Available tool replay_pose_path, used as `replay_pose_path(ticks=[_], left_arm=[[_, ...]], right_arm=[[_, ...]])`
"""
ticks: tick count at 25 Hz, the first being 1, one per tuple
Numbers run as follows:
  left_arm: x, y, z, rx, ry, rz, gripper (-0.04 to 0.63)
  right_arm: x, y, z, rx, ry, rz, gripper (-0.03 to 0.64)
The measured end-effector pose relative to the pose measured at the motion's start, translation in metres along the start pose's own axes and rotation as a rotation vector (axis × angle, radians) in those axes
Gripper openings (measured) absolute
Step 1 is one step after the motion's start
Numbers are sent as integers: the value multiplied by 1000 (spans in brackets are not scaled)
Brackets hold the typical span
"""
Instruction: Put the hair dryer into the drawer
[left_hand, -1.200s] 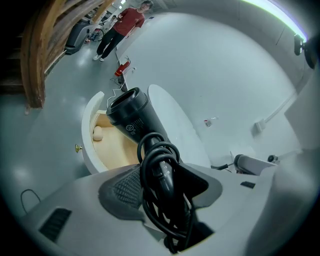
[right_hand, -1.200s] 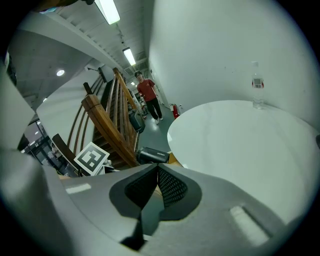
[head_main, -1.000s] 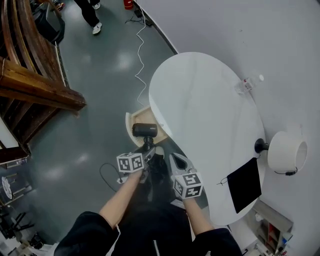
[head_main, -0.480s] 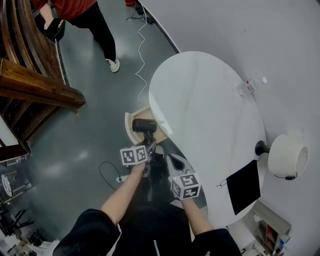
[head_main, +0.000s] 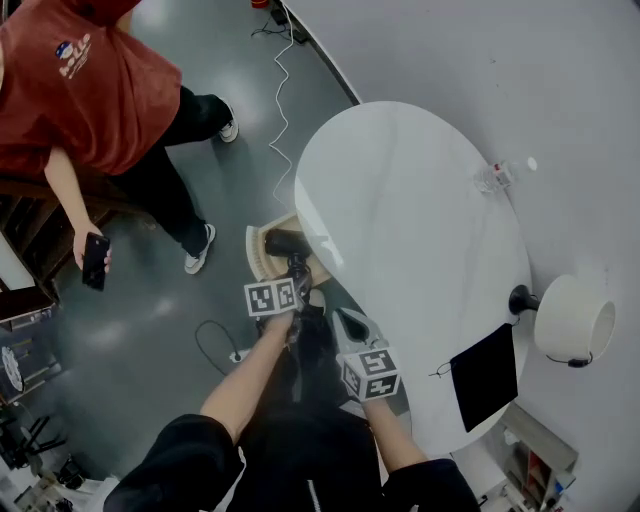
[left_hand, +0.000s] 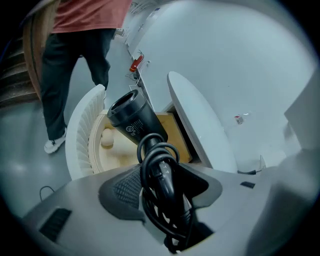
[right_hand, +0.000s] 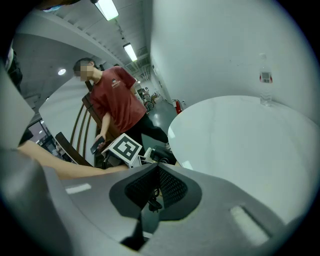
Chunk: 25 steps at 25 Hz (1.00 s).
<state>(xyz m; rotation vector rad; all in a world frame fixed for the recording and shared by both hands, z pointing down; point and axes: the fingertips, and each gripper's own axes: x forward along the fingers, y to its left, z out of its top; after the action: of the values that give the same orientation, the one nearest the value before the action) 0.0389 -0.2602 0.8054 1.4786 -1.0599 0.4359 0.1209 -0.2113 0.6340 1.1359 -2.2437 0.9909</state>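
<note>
A black hair dryer (head_main: 284, 243) hangs nozzle-first over the open drawer (head_main: 258, 256) under the white oval table's (head_main: 420, 250) left edge. My left gripper (head_main: 296, 280) is shut on its handle, round which the cord is wound. In the left gripper view the hair dryer (left_hand: 134, 117) points into the drawer (left_hand: 82, 135), which has a ribbed white front and a wooden inside, and the left gripper (left_hand: 161, 172) clamps the handle. My right gripper (head_main: 349, 324) sits just right of the left one at the table's edge; the right gripper (right_hand: 155, 186) has its pads together.
A person in a red shirt (head_main: 90, 90) stands left of the drawer, phone (head_main: 92, 260) in hand. A small cream ball (left_hand: 107, 137) lies in the drawer. On the table are a clear bottle (head_main: 497, 175) and a black cloth (head_main: 483, 372). A white cable (head_main: 280, 110) runs across the floor.
The person in red has walked in from the top left to stand beside the drawer. My left gripper has carried the hair dryer a little farther over the drawer.
</note>
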Motion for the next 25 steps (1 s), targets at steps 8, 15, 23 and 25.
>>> replay_pose_path(ticks=[8, 15, 23, 25], left_arm=[[19, 5, -2, -34, 33, 16, 227], [28, 8, 6, -69, 44, 8, 227], [43, 7, 14, -112, 54, 22, 227], [48, 7, 14, -129, 56, 18, 227]], right_arm=[[2, -10, 1, 4, 13, -5, 5], [9, -14, 1, 13, 26, -6, 5], [12, -16, 1, 11, 38, 1, 5], [12, -17, 2, 12, 39, 0, 5]])
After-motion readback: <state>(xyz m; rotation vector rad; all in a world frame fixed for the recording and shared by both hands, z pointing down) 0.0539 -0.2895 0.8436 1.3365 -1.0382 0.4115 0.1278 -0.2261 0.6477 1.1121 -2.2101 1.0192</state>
